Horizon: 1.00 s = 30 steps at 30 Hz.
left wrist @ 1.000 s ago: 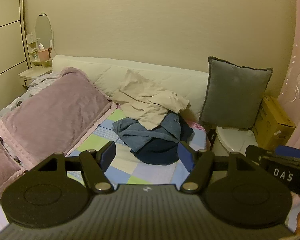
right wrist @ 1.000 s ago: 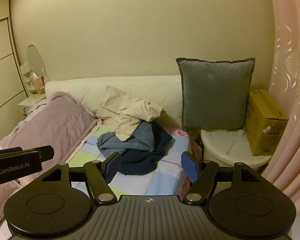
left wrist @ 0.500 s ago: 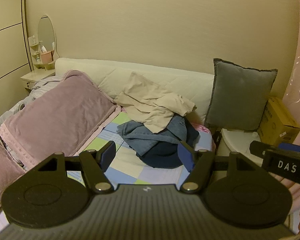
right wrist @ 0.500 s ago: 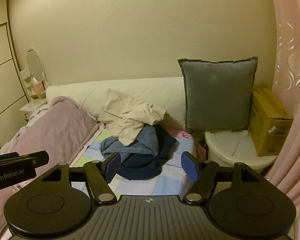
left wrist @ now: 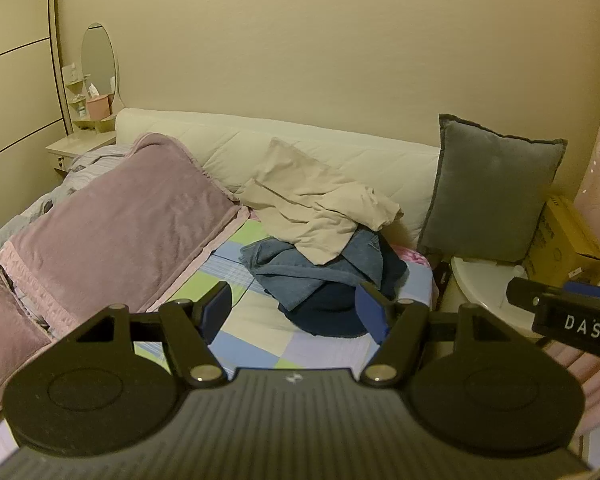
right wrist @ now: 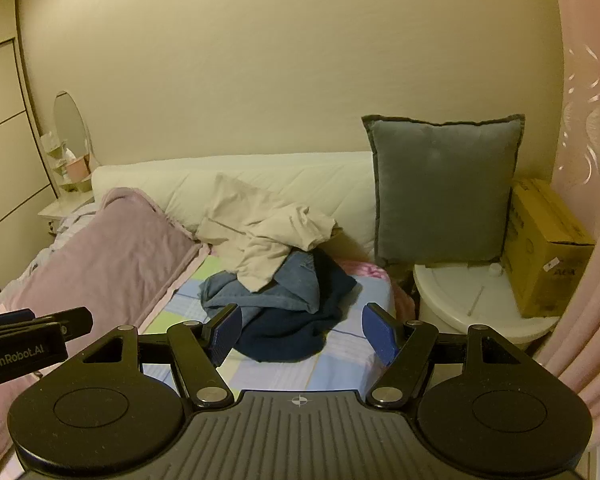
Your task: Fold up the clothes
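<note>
So this is right at the start of the folding job as far as I can tell: nothing is folded and nothing is picked up. The left gripper [left wrist: 294, 312] and the right gripper [right wrist: 302, 334] both hang in the air short of the clothes, fingers spread wide apart and empty on each.

The clothes sit in one heap on the bed [left wrist: 260, 320], up against the white headboard [left wrist: 320, 148]. A beige garment [left wrist: 320, 212] is on top, draped partly up the headboard, a denim-blue piece [left wrist: 300, 270] is under it, and a dark navy one [left wrist: 332, 316] is at the bottom front.

My guess for the next move: go in for the beige one since it's on top and loose, pinch an edge or shoulder with one gripper, lift it clear of the denim, then spread it on the open patch of checkered sheet in front of the pile. Which edge is a hem or a sleeve I can't really tell, it's too crumpled.

Room-wise: a pink blanket [left wrist: 112, 236] covers the left side of the bed, a grey cushion [right wrist: 444, 188] stands to the right, next to a round white surface [right wrist: 480, 300] with a cardboard box [right wrist: 544, 252] on it. Pink curtain [right wrist: 584, 160] far right, oval mirror [left wrist: 98, 58] back left. Dim, yellowish light.
</note>
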{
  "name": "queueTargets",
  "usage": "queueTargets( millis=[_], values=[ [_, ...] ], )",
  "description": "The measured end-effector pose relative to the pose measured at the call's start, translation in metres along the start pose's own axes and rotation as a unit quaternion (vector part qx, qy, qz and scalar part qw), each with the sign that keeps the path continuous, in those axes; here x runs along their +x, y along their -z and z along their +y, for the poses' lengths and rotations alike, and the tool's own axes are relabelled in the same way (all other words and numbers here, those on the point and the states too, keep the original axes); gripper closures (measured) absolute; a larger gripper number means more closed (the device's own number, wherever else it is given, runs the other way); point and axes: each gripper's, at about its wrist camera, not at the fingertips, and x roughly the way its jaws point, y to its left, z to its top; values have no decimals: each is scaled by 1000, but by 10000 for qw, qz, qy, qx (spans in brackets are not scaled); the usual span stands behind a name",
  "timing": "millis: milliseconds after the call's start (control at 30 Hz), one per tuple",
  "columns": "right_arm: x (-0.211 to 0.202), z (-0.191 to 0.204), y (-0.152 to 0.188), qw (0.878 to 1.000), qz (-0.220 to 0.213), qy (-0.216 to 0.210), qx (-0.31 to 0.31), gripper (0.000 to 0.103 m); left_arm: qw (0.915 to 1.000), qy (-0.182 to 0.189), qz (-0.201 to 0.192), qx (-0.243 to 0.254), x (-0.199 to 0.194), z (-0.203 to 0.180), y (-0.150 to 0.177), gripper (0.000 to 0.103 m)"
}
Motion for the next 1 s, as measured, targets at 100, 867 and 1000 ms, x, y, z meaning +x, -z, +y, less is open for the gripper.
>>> queueTargets(
  millis=[100,867,1000],
  values=[
    [4,0,-2,10000,19,-4,-9,33,10000,4,-1,2,2,0,-1,38],
    [39,4,-8,9997,182,130,-95,33,9997,205,59,-101,38,28,-4,38],
    [57,0,-11,9995,268,147,-77,33,9995,283,120,-104,57,31,-7,38]
  ],
)
